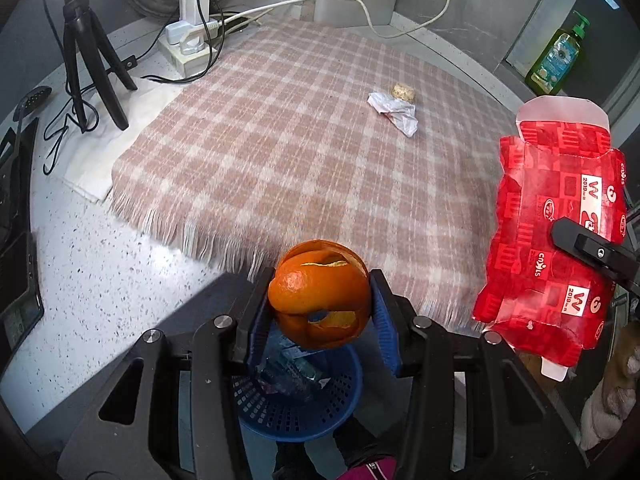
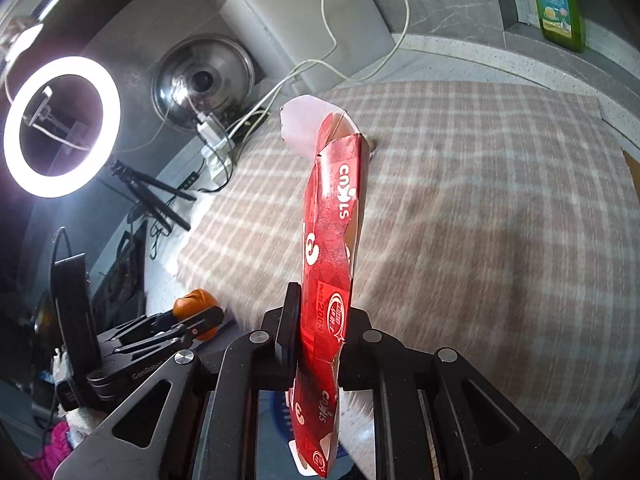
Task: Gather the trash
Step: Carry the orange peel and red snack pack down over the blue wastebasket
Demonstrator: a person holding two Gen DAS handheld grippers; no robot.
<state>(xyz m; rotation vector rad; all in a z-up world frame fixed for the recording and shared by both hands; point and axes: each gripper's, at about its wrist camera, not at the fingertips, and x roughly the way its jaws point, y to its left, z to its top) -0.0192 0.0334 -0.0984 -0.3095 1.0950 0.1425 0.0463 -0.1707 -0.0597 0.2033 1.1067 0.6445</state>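
My left gripper (image 1: 320,304) is shut on an orange peel (image 1: 320,300), held above a blue perforated basket (image 1: 304,404) that holds clear plastic trash. My right gripper (image 2: 320,320) is shut on a flattened red carton (image 2: 332,240), held upright off the table; the carton also shows in the left wrist view (image 1: 556,232) at the right. The left gripper with the peel shows in the right wrist view (image 2: 196,312) at lower left. A crumpled white wrapper (image 1: 394,112) and a small beige lump (image 1: 404,91) lie on the plaid cloth (image 1: 300,152).
A black tripod (image 1: 92,56), a power strip with chargers (image 1: 192,40) and cables stand at the back left. A green soap bottle (image 1: 556,60) is at the back right. A ring light (image 2: 60,128) and a metal lid (image 2: 204,84) are behind.
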